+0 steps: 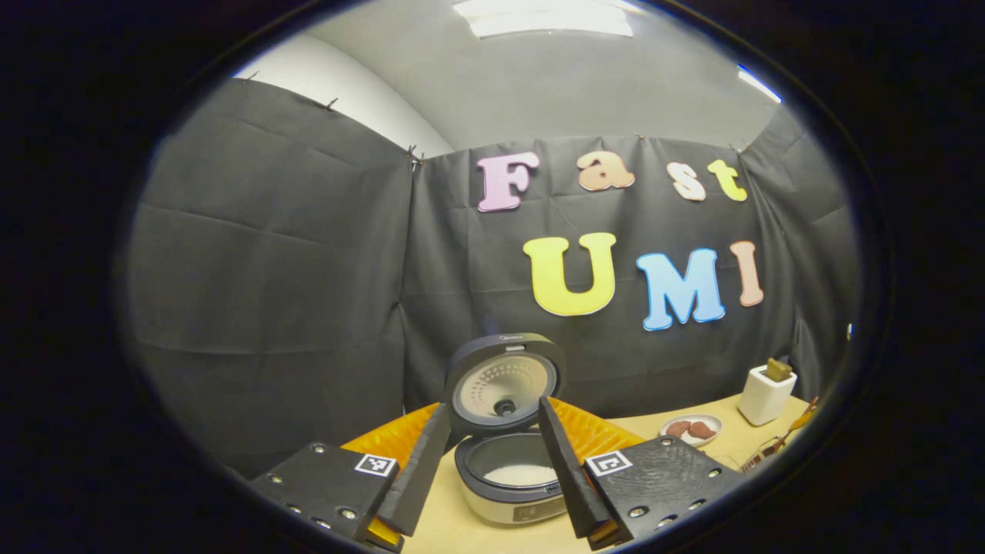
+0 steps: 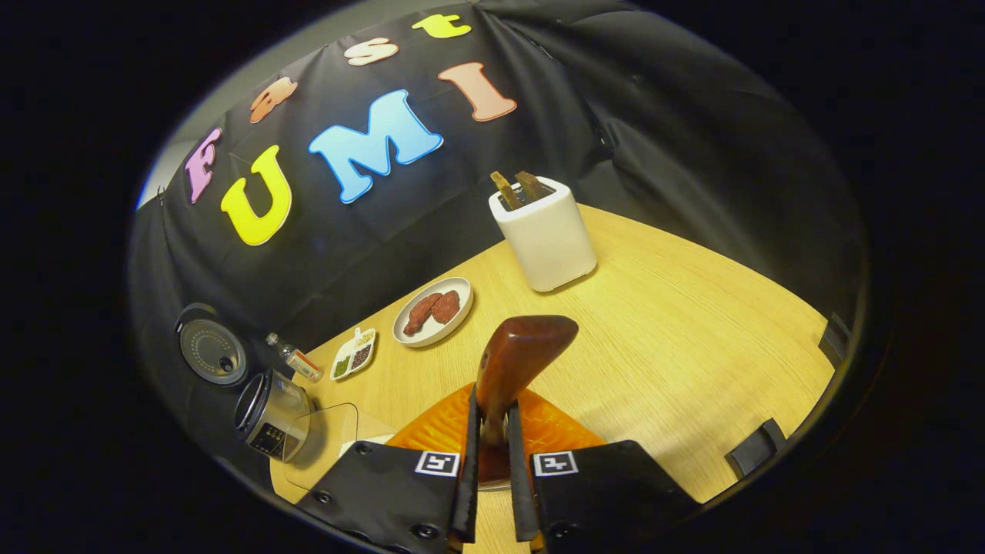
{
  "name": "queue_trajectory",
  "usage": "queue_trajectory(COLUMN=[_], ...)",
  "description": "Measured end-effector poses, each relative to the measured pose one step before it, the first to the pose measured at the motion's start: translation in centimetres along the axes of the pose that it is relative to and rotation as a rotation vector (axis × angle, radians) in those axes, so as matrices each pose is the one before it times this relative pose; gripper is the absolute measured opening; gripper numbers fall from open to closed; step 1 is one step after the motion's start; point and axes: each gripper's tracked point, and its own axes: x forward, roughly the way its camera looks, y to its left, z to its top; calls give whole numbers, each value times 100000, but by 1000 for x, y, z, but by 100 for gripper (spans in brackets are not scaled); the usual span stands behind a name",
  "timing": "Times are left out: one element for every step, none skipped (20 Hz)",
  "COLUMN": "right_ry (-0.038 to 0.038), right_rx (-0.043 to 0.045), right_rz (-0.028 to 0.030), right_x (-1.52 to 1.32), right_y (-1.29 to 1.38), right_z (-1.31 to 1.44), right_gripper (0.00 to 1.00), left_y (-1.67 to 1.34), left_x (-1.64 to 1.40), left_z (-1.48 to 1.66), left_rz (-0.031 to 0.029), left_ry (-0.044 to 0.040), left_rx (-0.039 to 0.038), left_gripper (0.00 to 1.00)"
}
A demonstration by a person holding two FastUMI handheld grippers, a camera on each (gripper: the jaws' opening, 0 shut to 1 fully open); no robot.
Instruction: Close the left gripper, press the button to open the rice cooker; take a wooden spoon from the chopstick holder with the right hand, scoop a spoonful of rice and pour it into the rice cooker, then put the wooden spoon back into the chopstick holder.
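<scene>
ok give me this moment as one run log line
rice cooker: lid up, rice inside | left gripper: jaws open, empty | right gripper: jaws shut on wooden spoon | spoon bowl: no rice seen

A white toaster (image 2: 545,235) stands upper centre of the right gripper view; a plate with meat (image 2: 432,311), a small seasoning dish (image 2: 353,353) and a little bottle (image 2: 293,357) lie left of it

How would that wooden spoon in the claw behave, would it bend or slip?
The wooden spoon looks solid and thick, so probably stiff. Its glossy finish suggests it could slide between the right claw fingers, which pinch only its handle. The bowl sits far out, so it may pivot.
</scene>
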Motion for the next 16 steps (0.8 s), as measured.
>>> queue_trajectory(right_ry=[-1708, -1358, -1649, -1537, -1799, -2018, -2482, -2030, -2352, -2345, -1759, -2181, -1592, -1819, -1547, -927], right_rx=[-891, -2356, -2809, -3900, -3577, -3433, -3623, -3164, -3601, -3880, -2943, -3353, -2561, -2465, -2168, -1758], right_rz=[-865, 377, -195, 53, 33, 95, -53, -62, -52, -51, 171, 711, 762, 1010, 1131, 657], right_x=[213, -548, -438, -517, -468, -359, -507, -318, -478, -411, -328, -364, -271, -151, -119, -64], right_y=[-140, 700, 496, 495, 501, 552, 575, 443, 573, 638, 609, 953, 875, 987, 1059, 961], right_z=[608, 46, 528, 486, 804, 855, 1104, 772, 964, 855, 706, 804, 634, 596, 521, 305], right_gripper=[6, 10, 10, 9, 10, 10, 10, 10, 10, 10, 9, 10, 10, 10, 10, 10], left_y=[166, 209, 139, 103, 93, 121, 142, 10, -48, 2, 4, -45, 36, 46, 155, 56], left_x=[109, 281, 271, 127, 212, 269, 409, 211, 391, 171, 260, 348, 252, 264, 230, 283], left_z=[-12, -220, 46, -45, 47, -131, 43, 27, -112, -75, -134, -278, -226, -147, -159, -421], left_rz=[132, 371, 120, -237, -321, -104, -260, -422, -554, -589, -516, -686, -645, -689, -394, -606], left_ry=[115, 57, -68, -106, -180, -298, -454, -274, -113, -125, 41, 113, 245, 107, 177, 266], left_rx=[-288, -436, -589, -523, -93, 43, -175, -346, -374, -263, -182, -175, -149, -22, -12, -156], left_gripper=[73, 73, 73, 73, 73, 74, 73, 73, 74, 74, 74, 74, 74, 74, 74, 74])
